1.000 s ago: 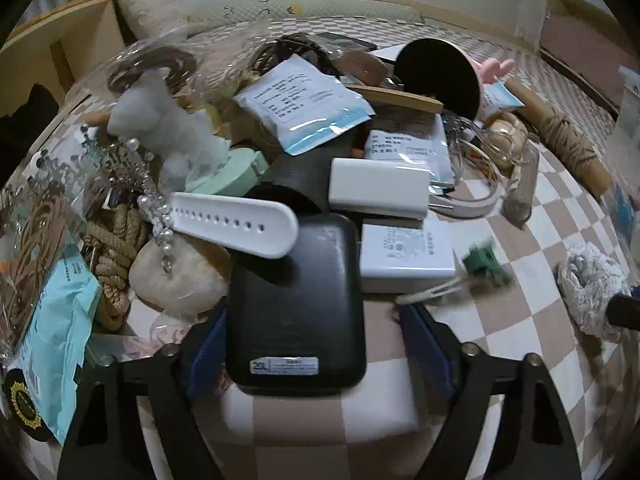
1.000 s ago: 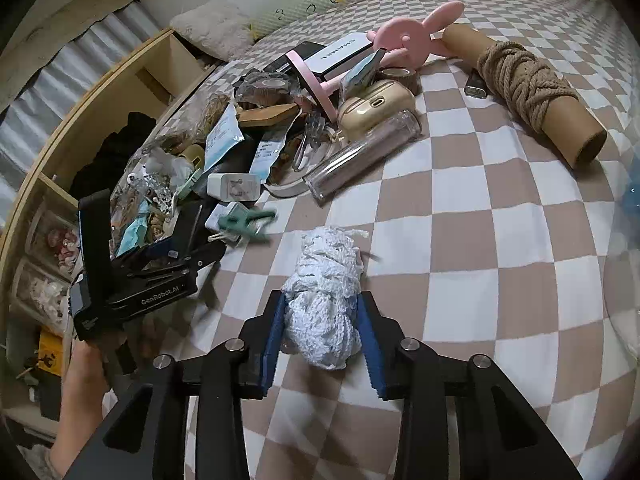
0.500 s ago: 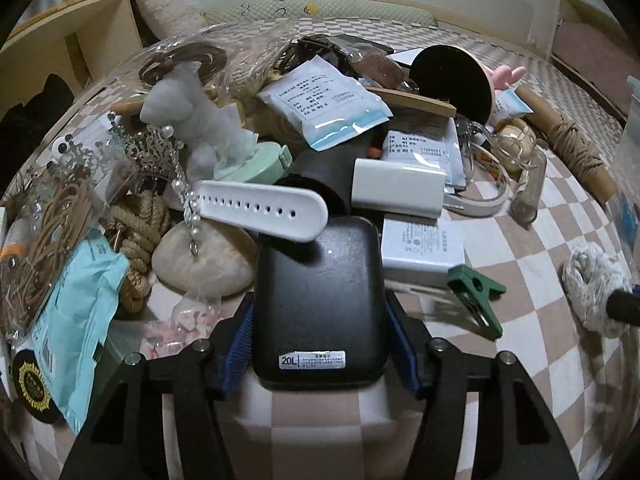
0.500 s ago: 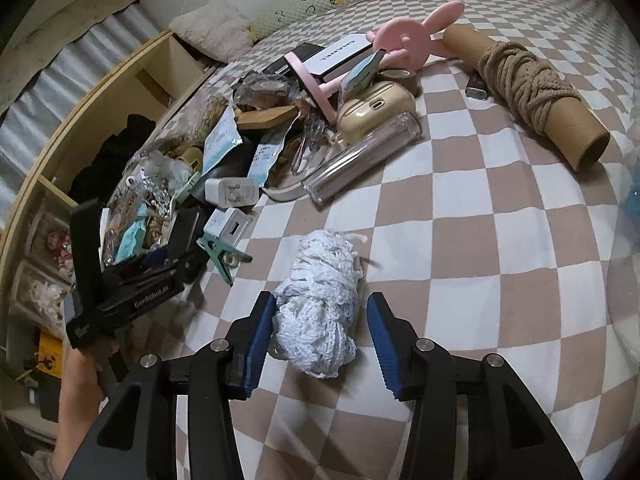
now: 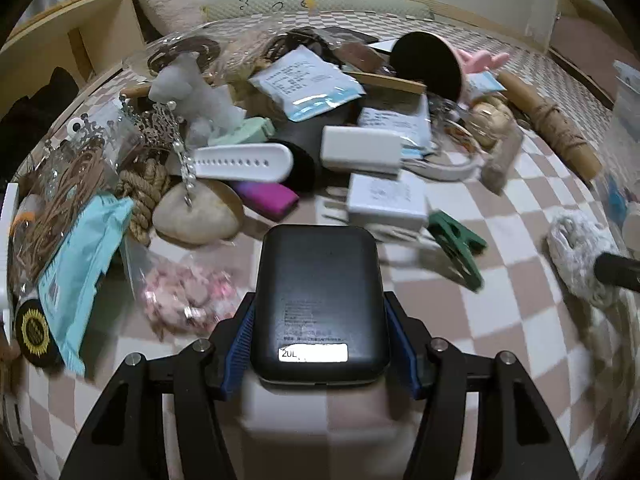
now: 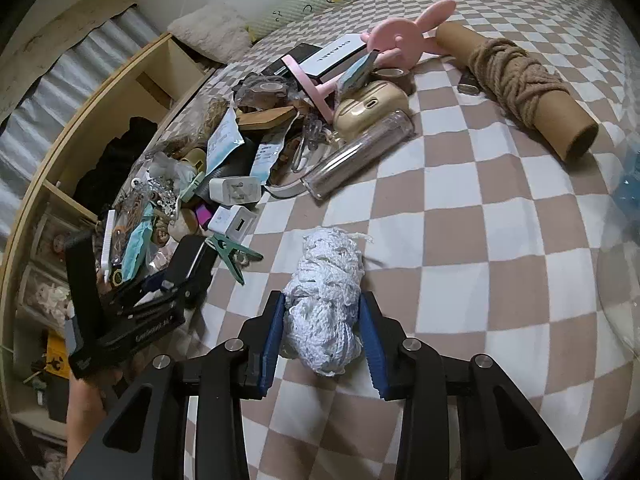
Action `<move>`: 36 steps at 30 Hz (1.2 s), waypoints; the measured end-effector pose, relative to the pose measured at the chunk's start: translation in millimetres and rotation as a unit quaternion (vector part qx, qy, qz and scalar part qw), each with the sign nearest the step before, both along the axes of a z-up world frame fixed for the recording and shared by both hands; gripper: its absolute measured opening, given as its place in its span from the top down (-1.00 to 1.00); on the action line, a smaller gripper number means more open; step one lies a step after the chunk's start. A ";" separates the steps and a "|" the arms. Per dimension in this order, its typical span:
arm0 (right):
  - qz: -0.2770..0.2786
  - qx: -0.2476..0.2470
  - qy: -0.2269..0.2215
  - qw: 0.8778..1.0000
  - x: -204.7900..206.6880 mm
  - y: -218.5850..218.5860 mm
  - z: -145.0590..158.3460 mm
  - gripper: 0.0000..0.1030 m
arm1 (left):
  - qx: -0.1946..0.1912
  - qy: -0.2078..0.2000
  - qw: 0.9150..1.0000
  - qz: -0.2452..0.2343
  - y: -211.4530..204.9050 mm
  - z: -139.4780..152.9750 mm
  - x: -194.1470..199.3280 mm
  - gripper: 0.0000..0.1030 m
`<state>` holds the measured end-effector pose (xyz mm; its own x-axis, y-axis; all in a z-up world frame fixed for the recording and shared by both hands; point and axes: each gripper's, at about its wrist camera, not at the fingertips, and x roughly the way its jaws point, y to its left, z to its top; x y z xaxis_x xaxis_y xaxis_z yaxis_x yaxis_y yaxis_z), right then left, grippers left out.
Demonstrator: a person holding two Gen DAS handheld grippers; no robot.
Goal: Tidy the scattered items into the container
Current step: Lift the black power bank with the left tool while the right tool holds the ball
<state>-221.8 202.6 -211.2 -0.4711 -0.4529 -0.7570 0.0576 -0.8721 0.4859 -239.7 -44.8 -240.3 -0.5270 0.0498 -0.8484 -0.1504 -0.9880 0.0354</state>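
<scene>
My left gripper (image 5: pixel 320 344) is shut on a black power bank (image 5: pixel 320 304) and holds it clear of the clutter pile; both also show in the right wrist view (image 6: pixel 188 268). My right gripper (image 6: pixel 322 336) is shut on a white bundle of string (image 6: pixel 326 300) over the checkered bed cover; the bundle shows at the right edge of the left wrist view (image 5: pixel 580 248). No container is clearly in view.
A pile lies ahead: white chargers (image 5: pixel 386 200), green clip (image 5: pixel 456 244), white strap (image 5: pixel 244 162), stone (image 5: pixel 196 214), purple item (image 5: pixel 266 198), bag of pink bits (image 5: pixel 184 292), teal packet (image 5: pixel 76 256). A rope-wrapped cardboard tube (image 6: pixel 520 84), clear tube (image 6: pixel 356 160) and pink rabbit stand (image 6: pixel 396 40) lie farther off.
My left gripper closed on the power bank and drew it back out of the pile, uncovering the purple item. My right gripper opened briefly, then closed on the string bundle again.
</scene>
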 end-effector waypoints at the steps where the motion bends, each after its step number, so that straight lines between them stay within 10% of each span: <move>1: -0.001 -0.002 -0.001 1.000 1.4 1.4 0.7 0.26 | 0.003 -0.001 1.000 -0.001 1.3 0.4 3.8 -0.16; 32: -0.038 0.014 0.024 0.999 83.7 21.6 2.5 0.25 | 0.052 0.009 0.999 0.001 50.8 4.1 95.9 -0.17; 36: -0.044 0.011 0.019 0.999 69.3 20.4 -2.1 -0.20 | 0.047 0.010 0.999 0.002 52.0 2.9 94.8 -0.18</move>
